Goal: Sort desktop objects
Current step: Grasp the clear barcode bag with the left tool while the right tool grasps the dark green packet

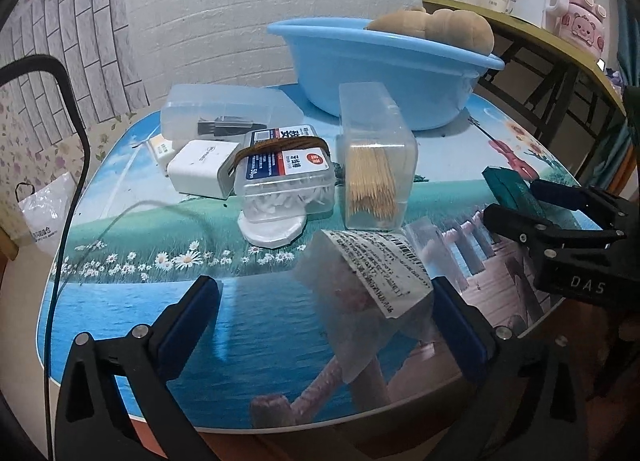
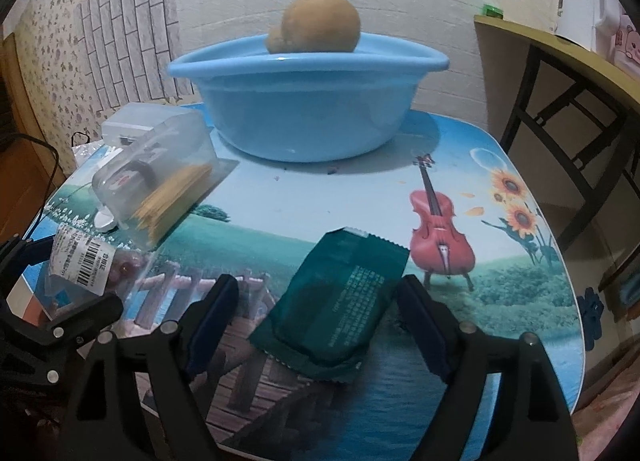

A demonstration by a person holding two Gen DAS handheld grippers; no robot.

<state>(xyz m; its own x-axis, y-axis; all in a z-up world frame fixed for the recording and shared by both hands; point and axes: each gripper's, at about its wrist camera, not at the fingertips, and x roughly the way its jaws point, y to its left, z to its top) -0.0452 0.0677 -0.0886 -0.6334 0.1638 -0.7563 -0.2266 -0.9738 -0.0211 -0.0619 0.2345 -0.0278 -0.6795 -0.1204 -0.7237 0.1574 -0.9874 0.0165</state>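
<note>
Desktop objects (image 1: 280, 169) on scenic-print table (image 2: 320, 197)

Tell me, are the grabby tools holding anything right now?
No, nothing is held. The right tool is open around the green packet. The left tool is open around the clear bag. Both still lie on the table.

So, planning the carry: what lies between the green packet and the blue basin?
Only bare tabletop between the green packet and the blue basin, per the right wrist view.
</note>
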